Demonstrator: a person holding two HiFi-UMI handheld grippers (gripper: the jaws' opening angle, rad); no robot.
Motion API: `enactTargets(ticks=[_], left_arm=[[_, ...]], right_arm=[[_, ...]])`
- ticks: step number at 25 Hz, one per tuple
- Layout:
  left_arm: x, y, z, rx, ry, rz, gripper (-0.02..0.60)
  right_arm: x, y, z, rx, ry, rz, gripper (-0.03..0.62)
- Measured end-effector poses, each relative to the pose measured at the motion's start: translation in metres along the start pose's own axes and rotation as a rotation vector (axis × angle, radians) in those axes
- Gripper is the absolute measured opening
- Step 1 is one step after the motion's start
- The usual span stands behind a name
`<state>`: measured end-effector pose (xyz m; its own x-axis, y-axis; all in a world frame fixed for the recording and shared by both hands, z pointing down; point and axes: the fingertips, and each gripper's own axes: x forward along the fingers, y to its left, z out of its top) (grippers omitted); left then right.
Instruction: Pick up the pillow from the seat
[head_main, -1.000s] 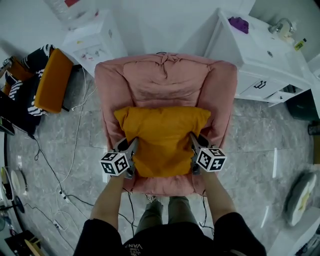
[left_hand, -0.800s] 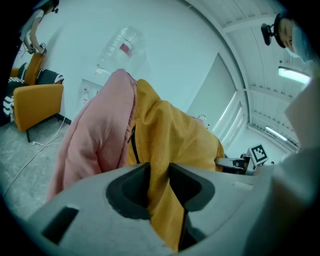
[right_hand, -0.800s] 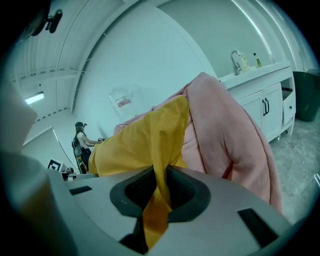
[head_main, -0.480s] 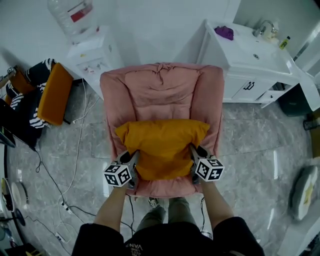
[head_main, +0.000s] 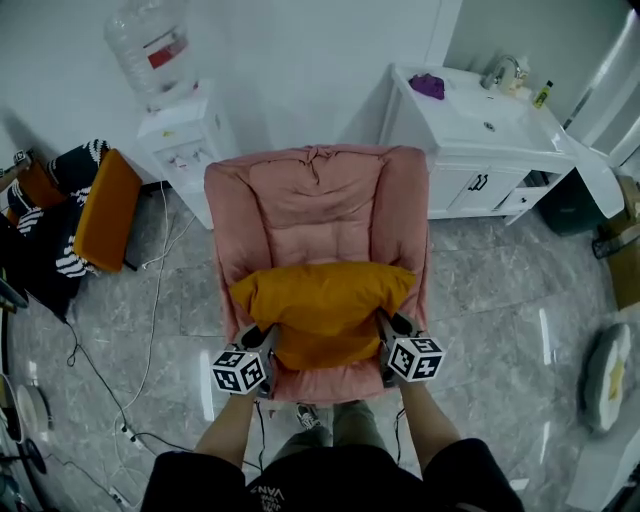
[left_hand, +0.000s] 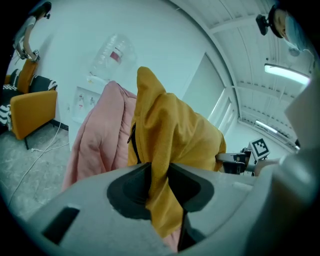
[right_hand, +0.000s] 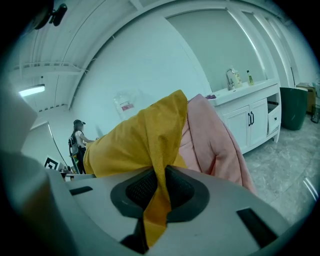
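Just in front of the pink armchair (head_main: 315, 200), the left gripper (head_main: 264, 338) and the right gripper (head_main: 386, 326) each clamp one side edge of the mustard-yellow pillow (head_main: 322, 305). Both sets of jaws have just been closing, and each now pinches a fold of the yellow cover tight. The pillow spans the front of the armchair's seat, between its two padded arms. It seems to hang a little clear of the seat cushion, though from above I cannot be sure. Left of the armchair, cables (head_main: 150, 300) trail over the grey marble floor (head_main: 500, 290), and an orange chair (head_main: 103, 208) stands further left. Behind the armchair's left shoulder stands a white water dispenser (head_main: 185, 135). Behind its right shoulder is a white sink cabinet (head_main: 470, 150).
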<state>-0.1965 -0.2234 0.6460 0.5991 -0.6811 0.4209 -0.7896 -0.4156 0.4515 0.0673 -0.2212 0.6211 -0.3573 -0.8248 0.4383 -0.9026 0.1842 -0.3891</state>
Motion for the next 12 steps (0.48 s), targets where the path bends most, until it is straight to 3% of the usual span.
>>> enactTargets(ticks=[12], left_arm=[[-0.048,-0.024,-0.005,0.063,0.014,-0.032,0.100]], right_arm=[[-0.052,0.032,0.002,-0.051,-0.029,-0.038,0.044]])
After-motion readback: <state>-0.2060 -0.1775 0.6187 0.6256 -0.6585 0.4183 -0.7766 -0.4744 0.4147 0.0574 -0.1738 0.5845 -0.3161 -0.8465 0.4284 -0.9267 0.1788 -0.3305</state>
